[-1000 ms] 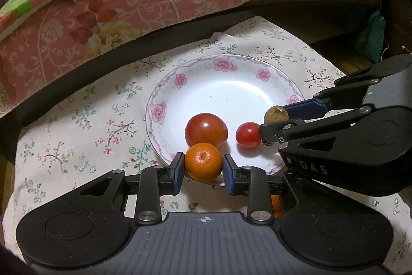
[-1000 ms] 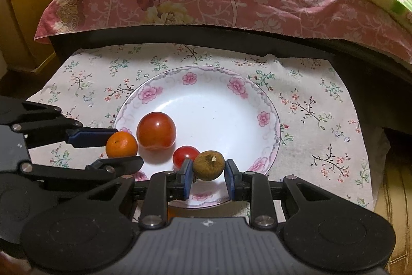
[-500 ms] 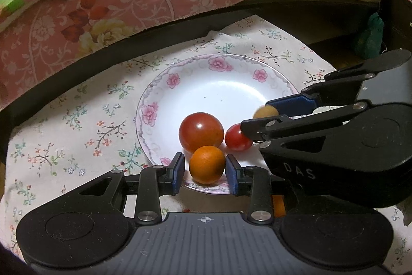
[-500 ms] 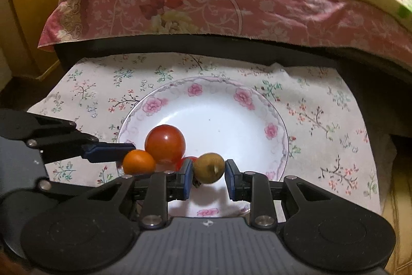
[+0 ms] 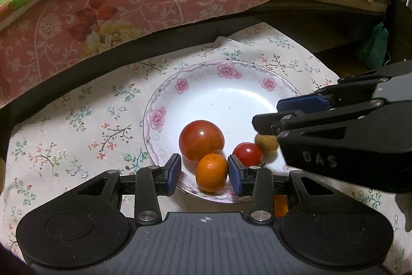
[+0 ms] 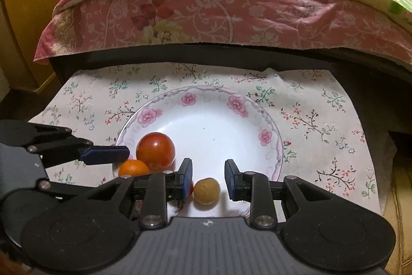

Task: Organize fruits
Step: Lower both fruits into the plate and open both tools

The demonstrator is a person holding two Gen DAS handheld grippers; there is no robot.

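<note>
L gripper (image 5: pixel 203 173) jaws opening round orange (image 5: pixel 211 173), pads clear. R gripper (image 6: pixel 208 179) open, brown fruit (image 6: pixel 206 190) loose between. Both at plate (image 5: pixel 231 84) 6 o'clock; cherry tomato (image 5: pixel 247 153) half-hidden.

you had a white plate (image 5: pixel 231 99) with pink flowers on a cream floral cloth (image 5: pixel 77 135), holding a red tomato (image 5: pixel 201 140), orange mandarin (image 5: pixel 211 172), small red tomato (image 5: pixel 247 153) and tan fruit (image 6: pixel 206 190).
</note>
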